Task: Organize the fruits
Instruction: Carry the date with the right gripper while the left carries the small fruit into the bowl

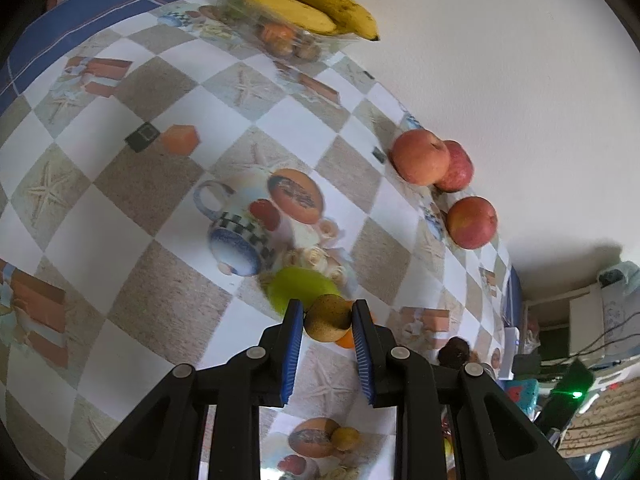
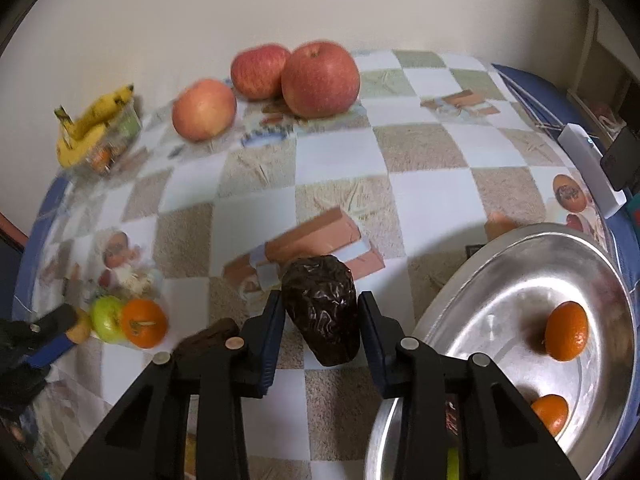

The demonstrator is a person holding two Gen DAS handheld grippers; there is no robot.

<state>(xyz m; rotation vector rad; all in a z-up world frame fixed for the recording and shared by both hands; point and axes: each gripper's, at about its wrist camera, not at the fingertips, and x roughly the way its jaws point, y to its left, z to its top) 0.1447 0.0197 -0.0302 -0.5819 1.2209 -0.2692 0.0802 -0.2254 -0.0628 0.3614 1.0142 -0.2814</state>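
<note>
Tray point(image 2: 500, 276) with oranges shows only rightward.

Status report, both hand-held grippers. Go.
Left hand-held gripper shut on small brown fruit. Right hand-held gripper around dark wrinkled fruit, grip unconfirmed. Metal tray at right, two oranges inside.

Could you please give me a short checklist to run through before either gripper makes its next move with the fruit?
1. Left gripper closed on the small brownish fruit: ok, both pads touch it.
2. Right gripper gripping the dark wrinkled fruit: cannot tell, small gaps show beside it.
3. Free space on the metal tray: ok, only two oranges lie in it.
4. Green apple just behind the left grip: not ok, a bump risk.
5. Three red apples by the wall: ok, untouched.
</note>
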